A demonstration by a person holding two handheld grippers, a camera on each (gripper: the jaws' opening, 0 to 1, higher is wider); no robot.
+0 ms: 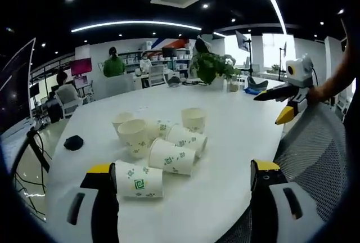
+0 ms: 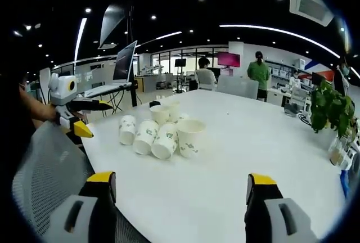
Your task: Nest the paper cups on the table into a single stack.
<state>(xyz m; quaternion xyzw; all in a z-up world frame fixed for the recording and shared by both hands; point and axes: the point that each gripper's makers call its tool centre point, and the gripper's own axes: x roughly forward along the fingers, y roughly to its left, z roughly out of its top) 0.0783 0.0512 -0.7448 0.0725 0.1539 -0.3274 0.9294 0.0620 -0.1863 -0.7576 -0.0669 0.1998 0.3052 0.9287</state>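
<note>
left gripper (image 1: 183, 178): jaws wide apart, holding nothing | right gripper (image 2: 180, 189): jaws wide apart, holding nothing | cups (image 1: 160, 142) loose on table (image 1: 236, 125), ahead of both

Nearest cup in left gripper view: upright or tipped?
Tipped. The nearest paper cup lies on its side on the white table, printed wall facing up, just ahead of the left gripper.

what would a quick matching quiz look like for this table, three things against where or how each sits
Things:
1. paper cup nearest the left hand-held gripper
2. potted plant
3. small black object

States:
A. at the table's far edge
B. alone near the table's left edge in the left gripper view
C. lying on its side

Pairs: 1-C, 2-A, 3-B
</note>
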